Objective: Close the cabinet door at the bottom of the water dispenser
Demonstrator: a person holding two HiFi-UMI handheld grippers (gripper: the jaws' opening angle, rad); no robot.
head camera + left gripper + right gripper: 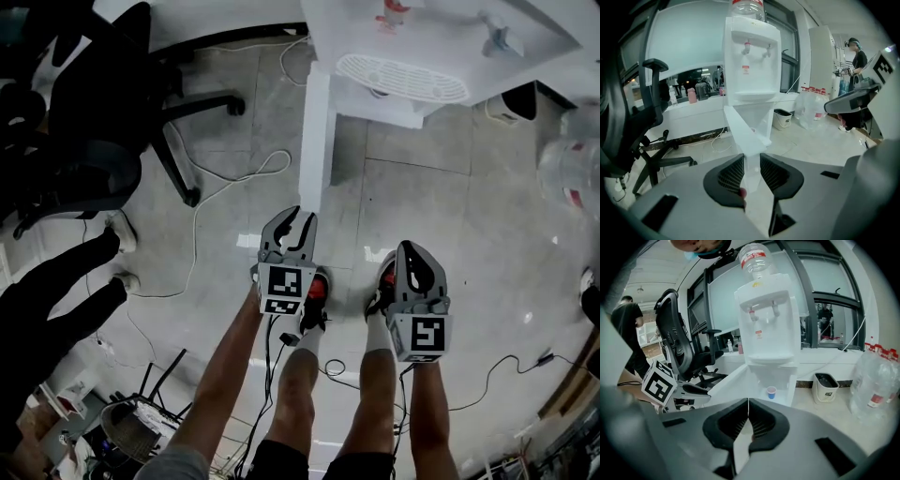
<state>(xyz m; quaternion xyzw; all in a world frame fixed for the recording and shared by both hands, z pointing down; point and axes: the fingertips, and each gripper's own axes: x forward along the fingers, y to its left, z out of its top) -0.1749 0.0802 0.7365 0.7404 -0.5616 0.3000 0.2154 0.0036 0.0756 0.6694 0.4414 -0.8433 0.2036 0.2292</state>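
Observation:
The white water dispenser (422,47) (752,61) (768,329) stands ahead with a bottle on top. Its bottom cabinet door (314,131) (743,131) (729,380) is swung wide open towards me. My left gripper (302,217) (751,157) is at the door's free edge. The panel fills the gap between its pads, so it is shut on the edge. My right gripper (410,248) (748,401) hangs to the right of the door, shut, its tips touching with nothing held. A small blue cup (771,392) sits inside the open cabinet.
A black office chair (103,103) stands to the left, with cables (225,183) trailing over the tiled floor. A large clear water bottle (567,164) (874,380) and a small bin (826,386) are to the dispenser's right. A person in black (56,300) stands at the left.

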